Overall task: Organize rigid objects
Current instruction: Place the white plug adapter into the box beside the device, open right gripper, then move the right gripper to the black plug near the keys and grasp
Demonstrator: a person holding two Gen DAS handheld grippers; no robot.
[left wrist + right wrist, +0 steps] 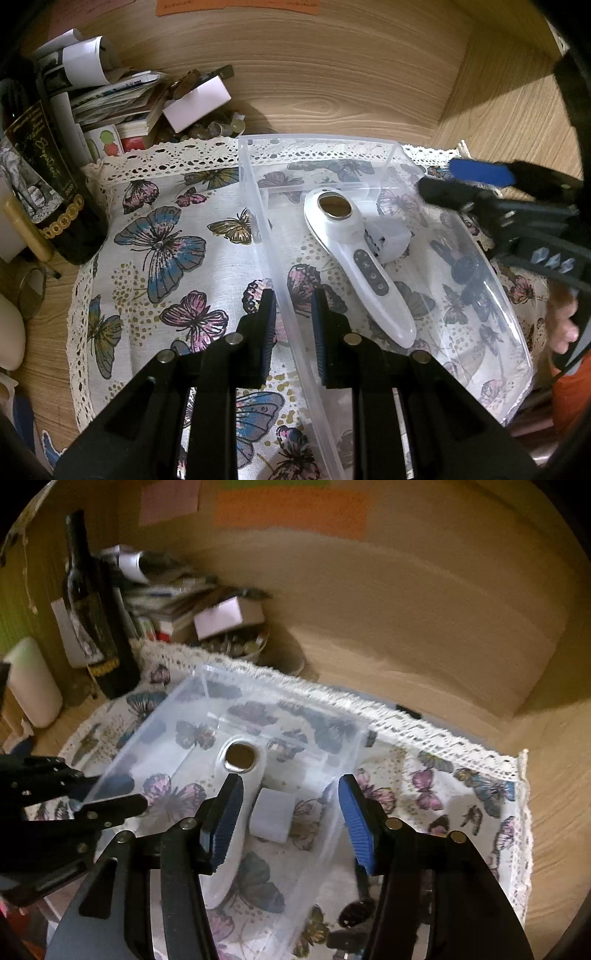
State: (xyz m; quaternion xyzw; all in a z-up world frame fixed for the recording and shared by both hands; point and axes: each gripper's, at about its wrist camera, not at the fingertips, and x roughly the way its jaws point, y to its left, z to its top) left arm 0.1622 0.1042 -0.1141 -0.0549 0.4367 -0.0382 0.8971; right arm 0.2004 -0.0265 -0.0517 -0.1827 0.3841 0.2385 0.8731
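Note:
A clear plastic bin (491, 291) stands on a butterfly-print cloth (166, 236). In it lie a white handheld device (360, 266) with a round metal head and grey buttons, and a small white box (389, 242) beside it. My left gripper (293, 321) has its fingers on either side of the bin's left wall, pads close to it. My right gripper (291, 816) is open and empty, above the bin (173, 716) over the device (236, 812) and box (273, 814). It also shows in the left wrist view (465, 181).
A dark wine bottle (48, 177) stands at the left with a heap of papers and boxes (122, 99) and a bowl of small items (240, 646) behind it. A white cylinder (33, 683) stands left. A small dark object (354, 915) lies on the cloth right of the bin. Wooden surface all round.

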